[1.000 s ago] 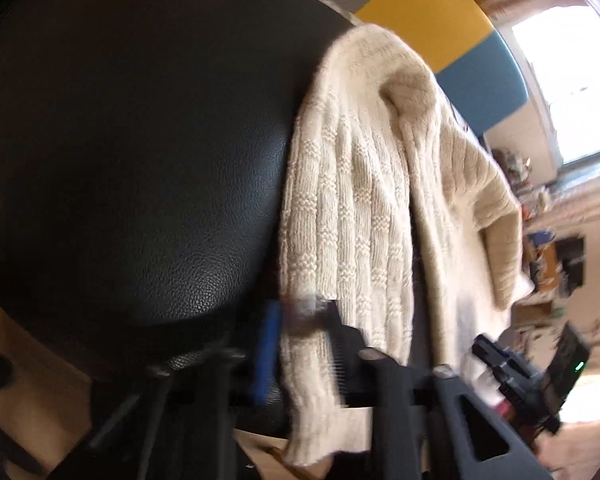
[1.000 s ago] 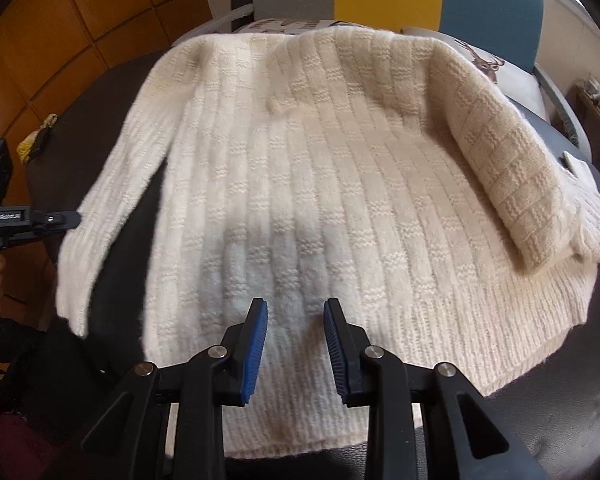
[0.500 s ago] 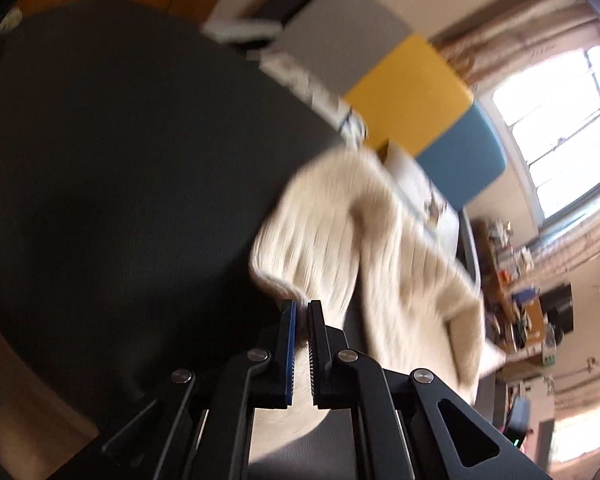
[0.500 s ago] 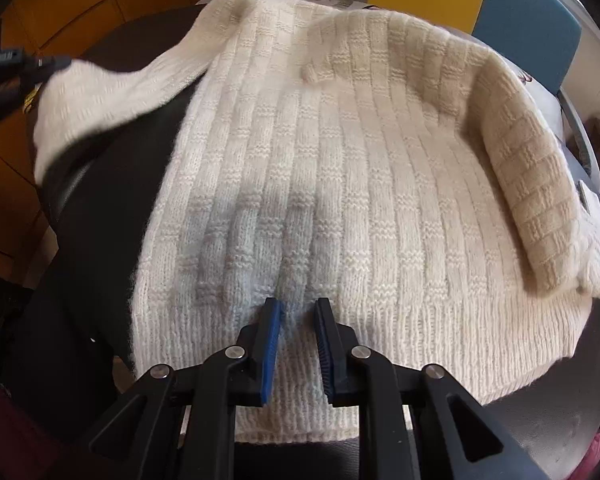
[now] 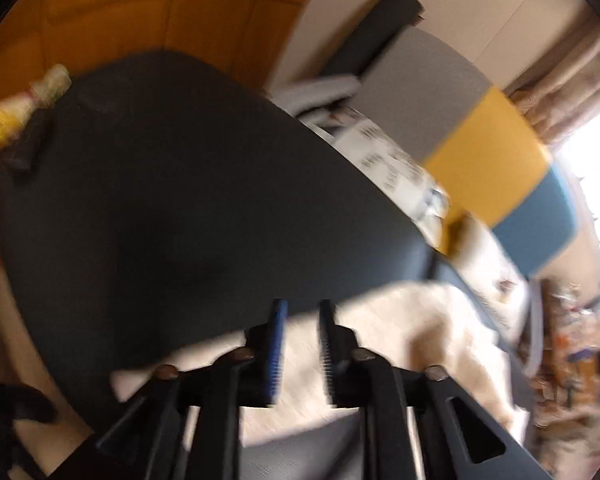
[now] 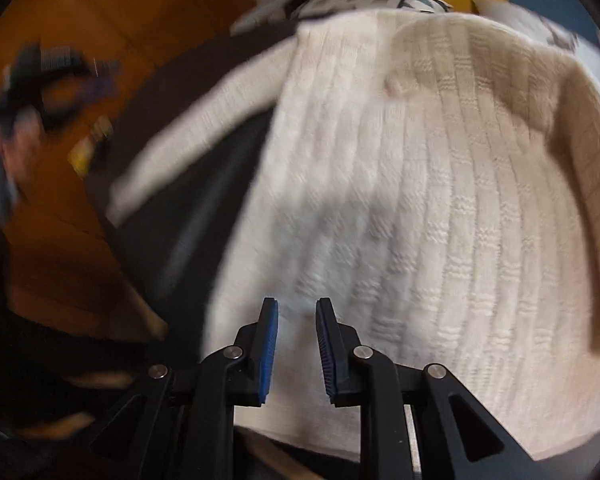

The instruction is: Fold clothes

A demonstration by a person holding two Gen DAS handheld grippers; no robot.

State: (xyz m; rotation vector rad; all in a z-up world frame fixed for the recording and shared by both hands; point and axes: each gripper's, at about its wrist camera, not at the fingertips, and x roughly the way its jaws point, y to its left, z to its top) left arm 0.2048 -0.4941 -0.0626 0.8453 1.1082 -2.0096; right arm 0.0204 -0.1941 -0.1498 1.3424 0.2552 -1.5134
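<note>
A cream knitted sweater (image 6: 440, 208) lies spread on the round black table (image 6: 204, 216). Its one sleeve (image 6: 196, 132) stretches slantwise toward the table's left edge, and the other sleeve (image 6: 588, 200) is folded in along the right. My right gripper (image 6: 296, 312) hovers over the lower body near the hem, with a narrow gap between its jaws and nothing pinched. In the blurred left wrist view my left gripper (image 5: 302, 314) is above the table (image 5: 160, 200), jaws opening and empty, with the sweater (image 5: 412, 332) below it. The left gripper (image 6: 40, 72) also shows as a blur clear of the sleeve.
A chair with grey, yellow and blue panels (image 5: 484, 148) stands behind the table, with patterned cloth (image 5: 384, 160) on its seat. A small yellow object (image 5: 4, 120) sits by the table's far left edge. Orange wooden panelling (image 5: 140, 8) lies beyond. A bright window is at the right.
My left gripper let go of the sleeve it had pinched, parted its jaws and rose away; the sleeve now lies on the table. My right gripper slid left along the hem with narrower jaws.
</note>
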